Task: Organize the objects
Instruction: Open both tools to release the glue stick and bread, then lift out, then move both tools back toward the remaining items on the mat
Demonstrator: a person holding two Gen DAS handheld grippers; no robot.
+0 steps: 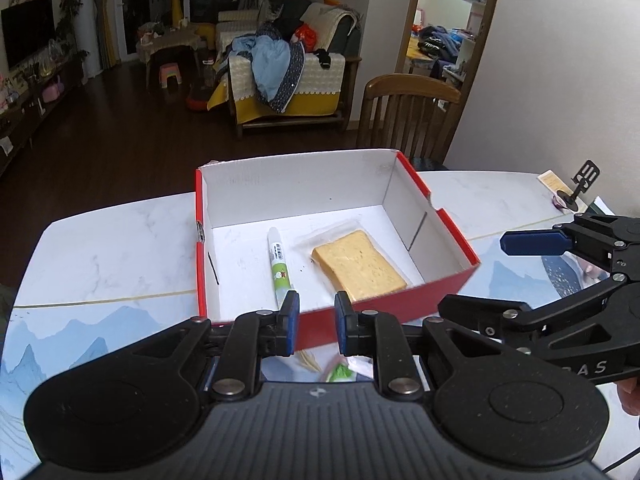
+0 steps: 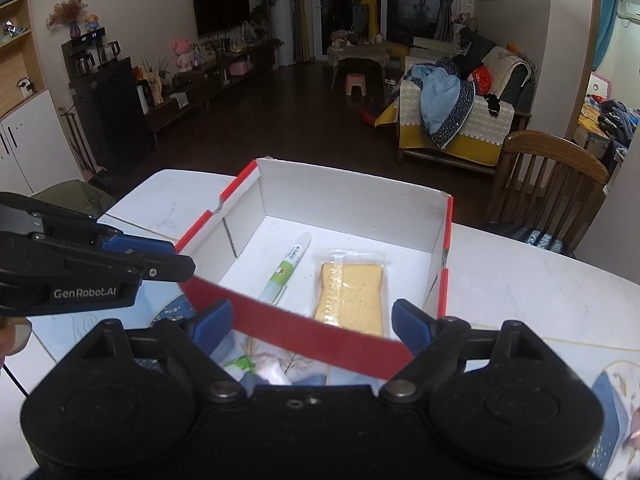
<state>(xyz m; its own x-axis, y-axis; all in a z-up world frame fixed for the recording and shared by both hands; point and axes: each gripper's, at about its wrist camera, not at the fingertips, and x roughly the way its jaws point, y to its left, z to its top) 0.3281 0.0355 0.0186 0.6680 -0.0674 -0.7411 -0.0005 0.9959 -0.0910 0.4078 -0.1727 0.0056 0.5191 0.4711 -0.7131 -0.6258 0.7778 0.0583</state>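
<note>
A red cardboard box (image 1: 400,312) (image 2: 320,332) with a white inside stands open on the marble table (image 1: 100,240). In it lie a white and green marker (image 1: 280,264) (image 2: 284,268) and a plastic-wrapped slice of bread (image 1: 360,266) (image 2: 350,296), side by side and apart. My left gripper (image 1: 316,320) (image 2: 184,266) hovers at the box's near wall, shut, with nothing between its blue pads. The right gripper (image 2: 312,326) (image 1: 472,274) hangs beside it at the near right corner, open wide and empty. Small green and white scraps (image 1: 340,372) (image 2: 256,364) lie on the table below both grippers, partly hidden.
A wooden chair (image 1: 408,116) (image 2: 552,184) stands at the table's far side. A black phone stand (image 1: 580,188) and papers sit at the far right of the table. A blue printed mat (image 1: 60,340) covers the near part. Beyond lies a living room with a sofa (image 1: 288,76).
</note>
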